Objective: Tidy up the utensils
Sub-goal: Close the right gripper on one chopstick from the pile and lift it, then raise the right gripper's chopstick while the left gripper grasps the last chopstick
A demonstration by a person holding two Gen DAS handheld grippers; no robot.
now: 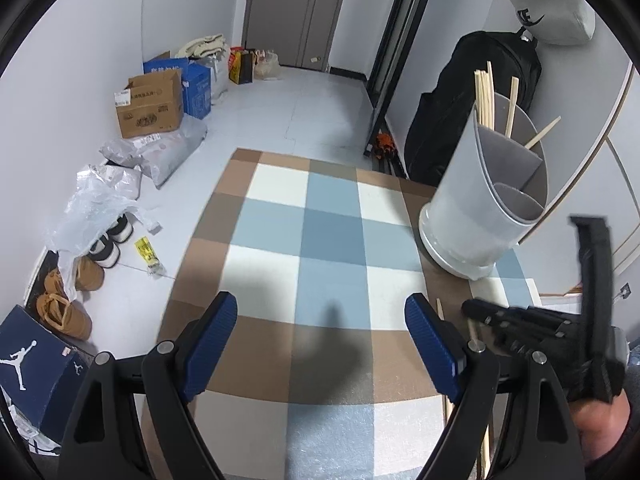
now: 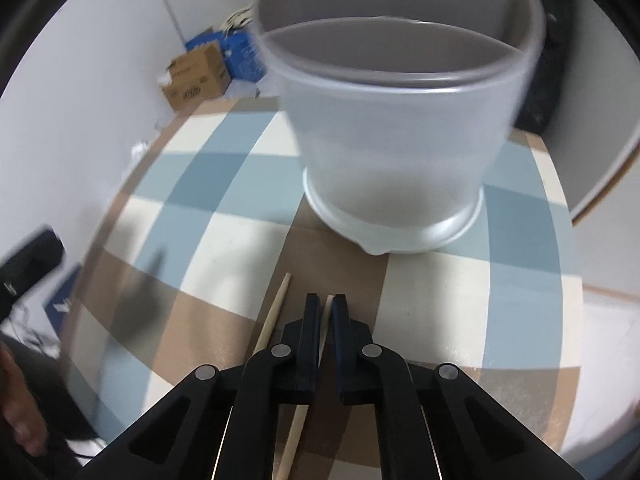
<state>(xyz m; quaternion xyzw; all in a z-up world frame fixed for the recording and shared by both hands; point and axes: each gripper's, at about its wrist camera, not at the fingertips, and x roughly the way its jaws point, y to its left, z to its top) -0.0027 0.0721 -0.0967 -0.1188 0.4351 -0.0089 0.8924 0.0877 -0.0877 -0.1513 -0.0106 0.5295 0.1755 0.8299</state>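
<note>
While the right gripper (image 2: 326, 312) is working low over the checked cloth (image 1: 332, 248), parts are lying as follows.
Right jaws: pinching one chopstick (image 2: 329, 304), apparently.
Second chopstick (image 2: 276, 312): lying just beside.
Left gripper (image 1: 320, 332): jaws spreading wide, holding nothing.
Holder (image 1: 486, 200): standing near, chopsticks (image 1: 485, 96) inside.
Writing: Jordan logo on blue box (image 1: 32, 364); carton (image 1: 150, 104) print blurred.

The walls (image 1: 72, 92) are white and the floor (image 1: 280, 108) is pale grey tile, with a grey door (image 1: 296, 12) at the far end. Cardboard boxes (image 1: 150, 104), plastic bags (image 1: 100, 200) and shoes (image 1: 66, 312) lie along the left wall. A black bag (image 1: 452, 100) leans on the right wall.
</note>
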